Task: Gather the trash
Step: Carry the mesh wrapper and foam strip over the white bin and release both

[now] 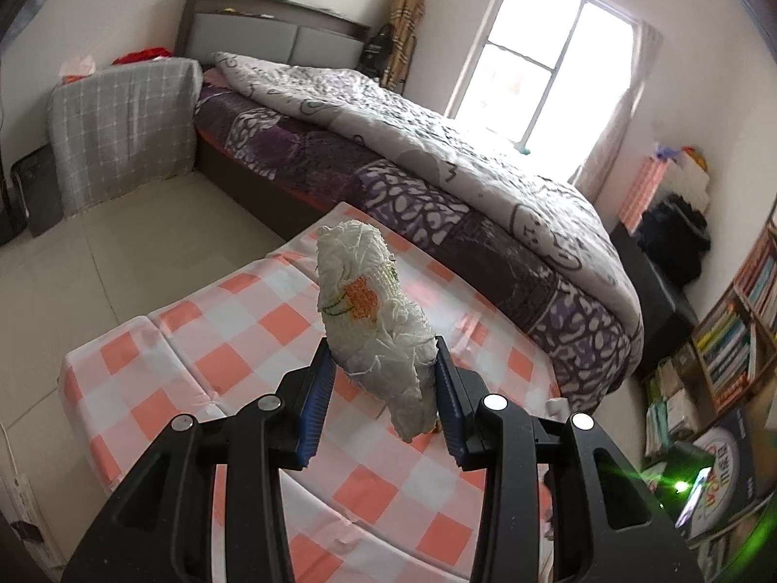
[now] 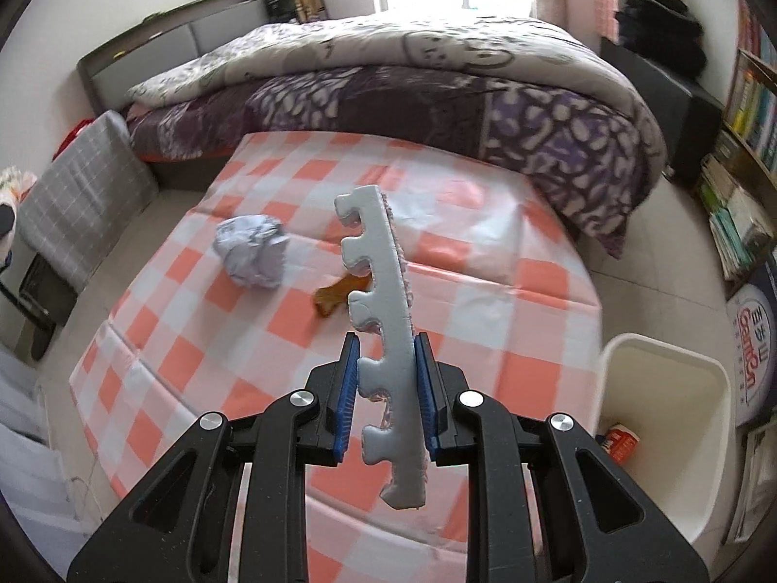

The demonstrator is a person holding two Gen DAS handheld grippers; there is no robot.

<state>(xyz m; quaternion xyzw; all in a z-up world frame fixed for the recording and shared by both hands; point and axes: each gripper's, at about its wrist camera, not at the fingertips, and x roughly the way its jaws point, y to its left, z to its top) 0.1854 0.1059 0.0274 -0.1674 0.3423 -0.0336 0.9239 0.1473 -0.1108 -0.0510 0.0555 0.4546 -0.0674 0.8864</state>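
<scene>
My left gripper [image 1: 383, 364] is shut on a crumpled white tissue wad with an orange print [image 1: 374, 320], held above the orange-and-white checkered table [image 1: 233, 340]. My right gripper [image 2: 386, 369] is shut on a grey foam puzzle-mat strip [image 2: 383, 340], held upright over the same table [image 2: 485, 291]. On the table lie a crumpled grey-white paper ball [image 2: 252, 250] and a brown flat scrap [image 2: 340, 291], partly hidden behind the strip. A white trash bin [image 2: 665, 408] stands at the table's right side with a red-and-white carton [image 2: 619, 439] inside.
A bed with a purple patterned quilt [image 2: 437, 82] runs along the far side of the table. A grey checked cushion [image 1: 121, 131] leans at the left. Bookshelves [image 2: 748, 145] and a black cabinet [image 2: 670, 97] stand at the right.
</scene>
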